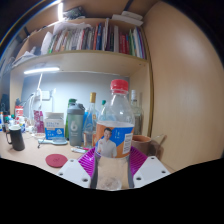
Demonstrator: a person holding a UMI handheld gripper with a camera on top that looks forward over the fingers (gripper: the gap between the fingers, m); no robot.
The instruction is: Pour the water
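Observation:
A clear water bottle point(116, 125) with a red cap point(119, 87) and a printed label stands upright between my fingers, close to the camera. My gripper point(112, 162) is shut on its lower body, the purple pads point(88, 158) pressing on both sides. Its base shows low between the fingers. The bottle hides the desk just beyond it.
A black mug point(14, 138) stands on the desk to the left, and a red lid point(56, 160) lies nearer. Several bottles and jars point(76, 125) line the back. A brown cup point(143, 144) sits just right of the bottle. A bookshelf point(90, 40) hangs above; a wooden panel point(185, 90) closes the right.

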